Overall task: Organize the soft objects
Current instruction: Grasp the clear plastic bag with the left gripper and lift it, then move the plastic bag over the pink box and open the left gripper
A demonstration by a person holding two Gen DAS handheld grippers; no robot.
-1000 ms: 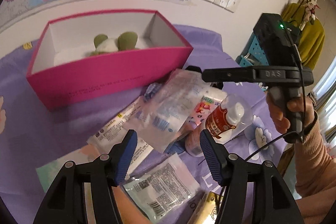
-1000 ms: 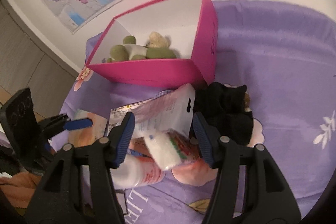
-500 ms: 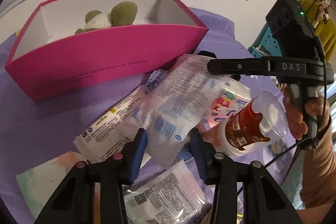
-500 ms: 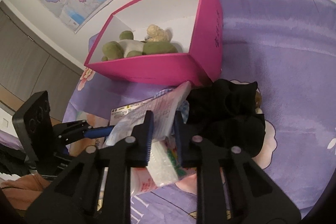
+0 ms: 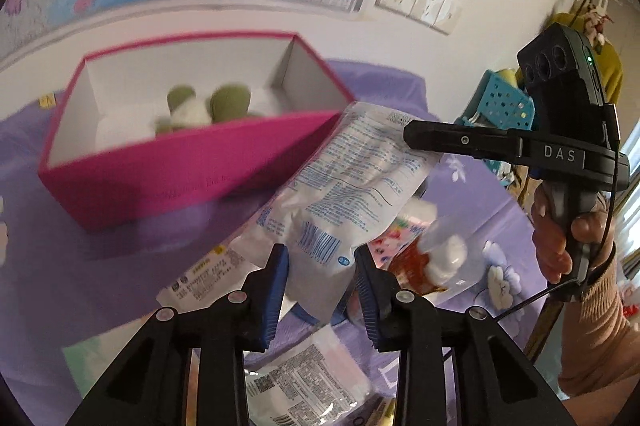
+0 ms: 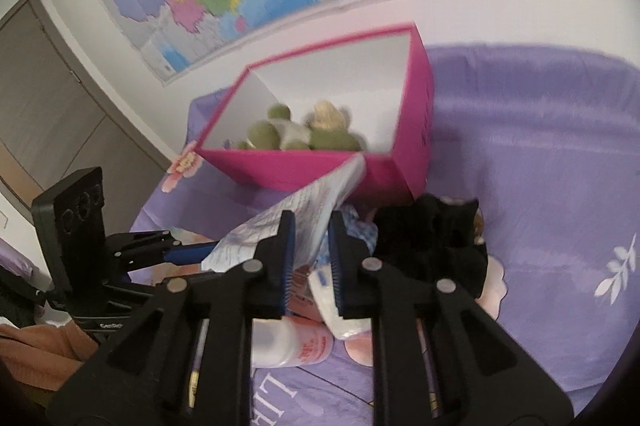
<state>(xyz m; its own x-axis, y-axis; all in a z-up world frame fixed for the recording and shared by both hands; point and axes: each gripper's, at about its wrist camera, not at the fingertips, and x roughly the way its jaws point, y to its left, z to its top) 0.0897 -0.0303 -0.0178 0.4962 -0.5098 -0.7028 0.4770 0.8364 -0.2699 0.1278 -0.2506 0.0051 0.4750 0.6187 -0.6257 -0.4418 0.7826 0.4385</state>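
A clear plastic bag [image 5: 360, 178] with blue print and white wadding inside hangs off the pile, stretched between both grippers. My left gripper [image 5: 320, 266] has its jaws closing, and its blue pads press on the bag's lower, barcode end. My right gripper [image 6: 312, 226] is shut on the far edge of the same bag [image 6: 308, 210]; in the left wrist view its finger [image 5: 460, 140] lies across the bag's top corner. Behind stands an open pink box [image 5: 192, 142] holding a green and white plush toy [image 5: 200, 106], also seen in the box [image 6: 300, 170] as the toy [image 6: 304, 134].
Under the bag lie several packets [image 5: 208, 274] and a red-labelled bottle in a clear wrap [image 5: 424, 262] on a purple flowered sheet [image 6: 540, 186]. A black cloth item [image 6: 432, 242] sits right of the right gripper, beside the box. A blue basket [image 5: 500, 102] stands beyond the bed.
Both grippers have narrowed from wide open onto the printed bag. The bag has risen off the pile and now overlaps the box's front corner. The bottle below has shifted.
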